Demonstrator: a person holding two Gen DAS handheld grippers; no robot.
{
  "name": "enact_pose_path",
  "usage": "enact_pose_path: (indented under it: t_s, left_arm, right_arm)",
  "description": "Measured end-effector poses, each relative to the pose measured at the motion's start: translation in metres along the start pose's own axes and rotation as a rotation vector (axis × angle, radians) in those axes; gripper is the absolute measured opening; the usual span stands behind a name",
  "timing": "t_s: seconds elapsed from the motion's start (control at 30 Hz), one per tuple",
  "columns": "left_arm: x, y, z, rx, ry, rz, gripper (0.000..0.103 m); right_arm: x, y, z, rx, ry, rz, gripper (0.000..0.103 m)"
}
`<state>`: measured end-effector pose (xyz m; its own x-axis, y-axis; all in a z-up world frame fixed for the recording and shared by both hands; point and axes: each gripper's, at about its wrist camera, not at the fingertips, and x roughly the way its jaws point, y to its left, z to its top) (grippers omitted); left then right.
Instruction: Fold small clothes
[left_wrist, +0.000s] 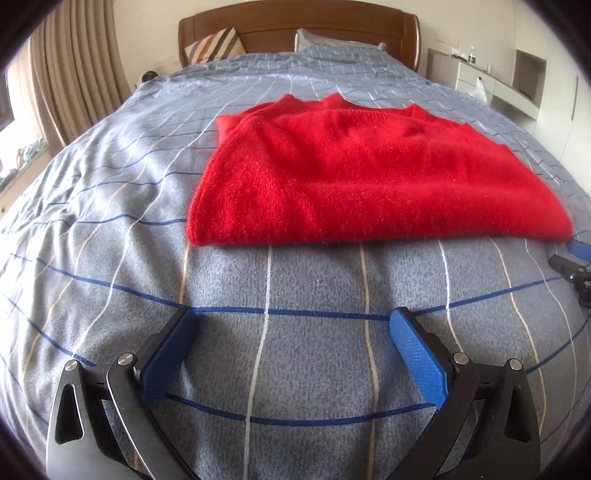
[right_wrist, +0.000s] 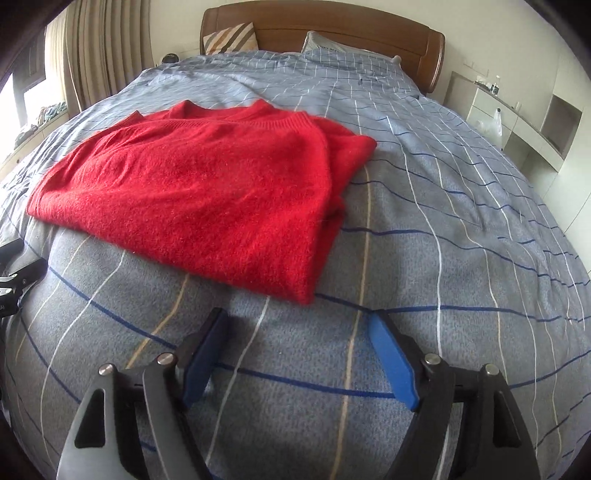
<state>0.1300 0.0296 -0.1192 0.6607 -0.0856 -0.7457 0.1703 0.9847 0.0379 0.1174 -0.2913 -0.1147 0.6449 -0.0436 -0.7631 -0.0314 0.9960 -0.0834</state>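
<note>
Item: red sweater (left_wrist: 369, 177), fuzzy knit, lying on the bed (left_wrist: 110, 221) over the grey-blue checked cover, already doubled into a rough rectangle, ribbed neck toward the headboard (left_wrist: 295, 26)

Position: ahead of both my tools, near edge just beyond the fingertips, not touching either

Left tool (left_wrist: 291, 317): spread wide, holding nothing, hovering low over the cover short of the sweater's near left corner

Right tool (right_wrist: 299, 321): spread wide, holding nothing, just short of the near right corner (right_wrist: 303, 295)

Condition: right side shows loose stacked layers and a slack ridge (right_wrist: 332, 192); left edge lies flatter

Step in hand, as I judge it: take the near edge for a further fold toward the neck

Method: slide each lower finger under all layers at a corner, pinch both together, lift level, lay over without dragging; the knit will likely sag and cling, so keep the corners taut apart

Risk: catching only the top layer at the right
</note>
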Motion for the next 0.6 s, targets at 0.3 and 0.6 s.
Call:
enact_pose_path:
  t_s: [0.3,0.6]
  left_arm:
    - [0.001,-0.003,-0.001,0.017,-0.006,0.015,0.102]
    - [-0.026,0.007,-0.004,0.011,0.017,-0.027,0.102]
  right_arm:
    - [0.007,-0.001,-0.003,0.0,0.005,0.001,0.084]
    - [0.004,-0.01,0.011,-0.017,0.097,0.075,0.084]
